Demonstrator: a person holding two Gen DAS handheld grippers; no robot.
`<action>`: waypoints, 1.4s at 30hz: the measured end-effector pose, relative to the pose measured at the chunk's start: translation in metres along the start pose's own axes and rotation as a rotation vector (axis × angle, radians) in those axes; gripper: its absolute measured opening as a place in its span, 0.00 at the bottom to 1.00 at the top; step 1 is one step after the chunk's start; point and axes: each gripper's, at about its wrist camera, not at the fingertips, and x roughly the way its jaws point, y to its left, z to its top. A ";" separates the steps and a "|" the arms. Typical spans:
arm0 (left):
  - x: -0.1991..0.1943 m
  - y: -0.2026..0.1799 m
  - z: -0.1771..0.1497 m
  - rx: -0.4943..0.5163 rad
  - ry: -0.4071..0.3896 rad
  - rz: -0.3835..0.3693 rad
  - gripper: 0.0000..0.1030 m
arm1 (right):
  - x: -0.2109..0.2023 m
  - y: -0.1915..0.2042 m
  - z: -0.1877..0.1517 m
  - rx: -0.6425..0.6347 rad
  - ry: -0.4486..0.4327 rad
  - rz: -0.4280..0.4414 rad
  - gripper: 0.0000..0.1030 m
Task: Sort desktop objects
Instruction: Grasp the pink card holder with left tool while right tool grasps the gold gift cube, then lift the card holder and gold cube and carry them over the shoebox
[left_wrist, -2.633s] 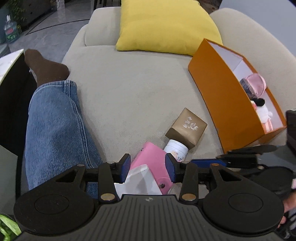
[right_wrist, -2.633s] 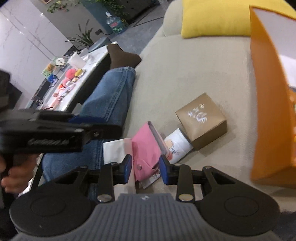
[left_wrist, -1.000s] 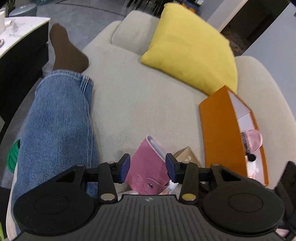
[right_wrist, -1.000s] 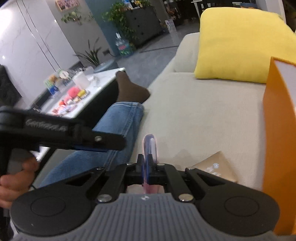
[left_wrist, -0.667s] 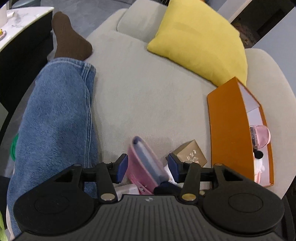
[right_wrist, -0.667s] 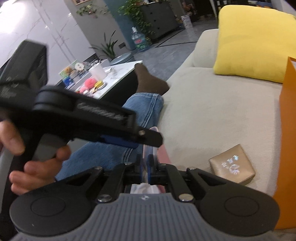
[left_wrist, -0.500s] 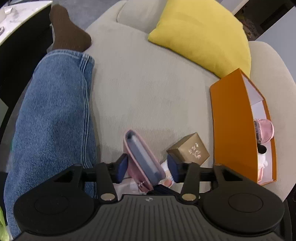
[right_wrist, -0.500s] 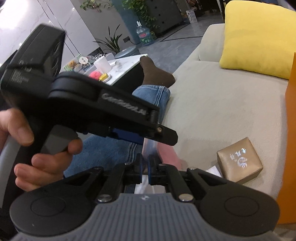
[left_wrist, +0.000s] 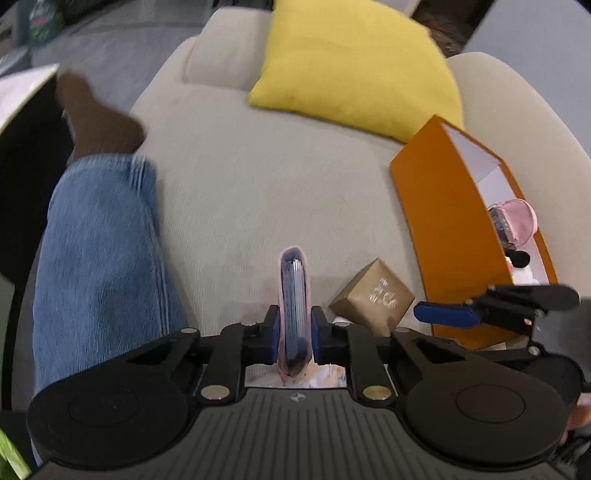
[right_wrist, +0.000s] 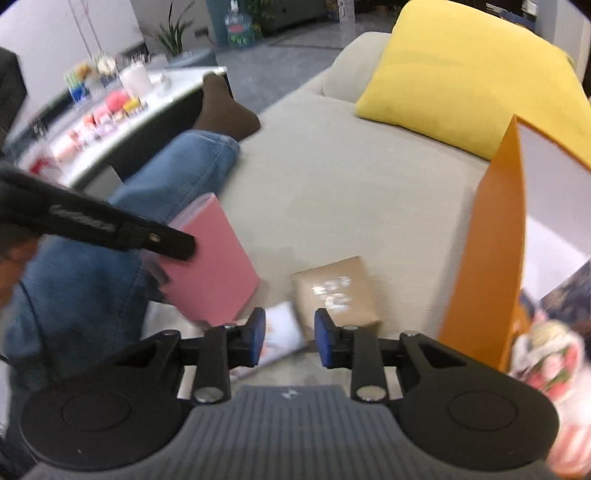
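Two grippers: the left gripper (left_wrist: 294, 336) clamps the pink card wallet (left_wrist: 293, 295) edge-up above the sofa (left_wrist: 258, 177); the right gripper (right_wrist: 289, 338) gapes empty. Gripped only low down, the wallet could pivot before reaching the orange box (left_wrist: 443, 236).

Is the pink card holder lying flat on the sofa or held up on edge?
On edge: the pink card holder stands upright, clamped between the left gripper fingers, lifted off the sofa.

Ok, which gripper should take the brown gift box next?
Right. The right gripper is open and empty, with the brown gift box just ahead of its fingers. The left gripper is shut on the pink card holder, so it is occupied.
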 end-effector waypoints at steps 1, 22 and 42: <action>-0.001 -0.003 0.001 0.017 -0.021 0.006 0.18 | 0.005 -0.001 0.004 -0.018 0.012 -0.009 0.38; 0.007 0.021 -0.011 -0.035 -0.050 -0.019 0.19 | 0.054 0.004 0.024 -0.178 0.162 -0.208 0.61; 0.010 0.022 -0.008 -0.057 -0.021 -0.010 0.18 | 0.055 -0.023 0.040 -0.053 0.225 -0.064 0.59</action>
